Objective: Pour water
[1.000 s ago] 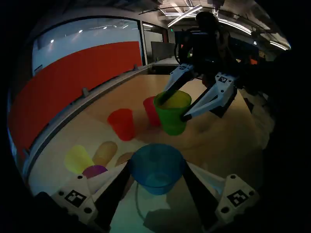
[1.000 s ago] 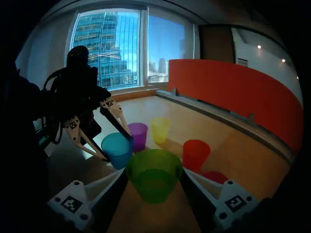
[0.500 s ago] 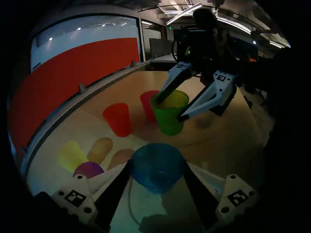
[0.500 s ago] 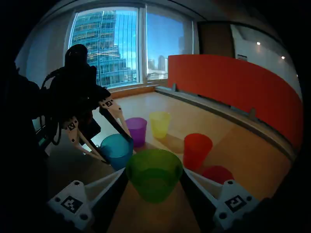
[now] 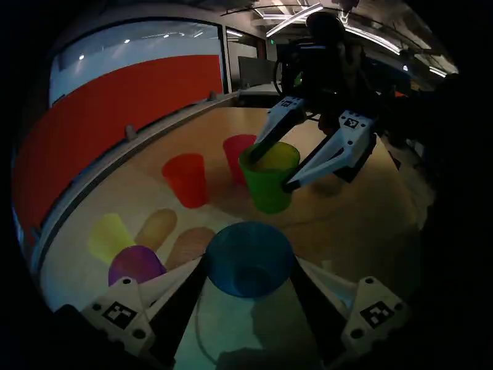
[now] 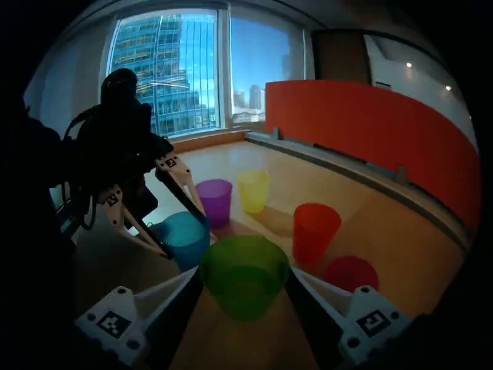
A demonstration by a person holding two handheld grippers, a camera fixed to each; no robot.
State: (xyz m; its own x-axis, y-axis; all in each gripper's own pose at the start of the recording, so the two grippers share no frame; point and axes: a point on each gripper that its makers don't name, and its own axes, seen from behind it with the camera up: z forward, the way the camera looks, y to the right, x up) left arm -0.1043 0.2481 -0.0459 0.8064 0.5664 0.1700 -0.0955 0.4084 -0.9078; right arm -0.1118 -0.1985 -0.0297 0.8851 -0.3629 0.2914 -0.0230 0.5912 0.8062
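You are raising both cups a touch: set against a second ago, the cups standing on the table are sliding up the frame in both views, and the purple cup (image 5: 135,264) and the dark red cup (image 6: 350,274) are showing more of themselves. Your left gripper (image 5: 248,266) is pinching the blue cup (image 5: 249,250) by its sides and your right gripper (image 6: 243,275) is pinching the green cup (image 6: 244,290) the same way, both cups riding roughly upright, near each other but apart. I judge you are lining up, with no pour begun; whether either cup is carrying water I cannot tell. You are working over a light wooden tabletop (image 6: 394,246), with a red wall panel (image 6: 370,129) running along it, a window (image 6: 179,74) looking onto towers, and strip lights (image 5: 296,15) glowing overhead
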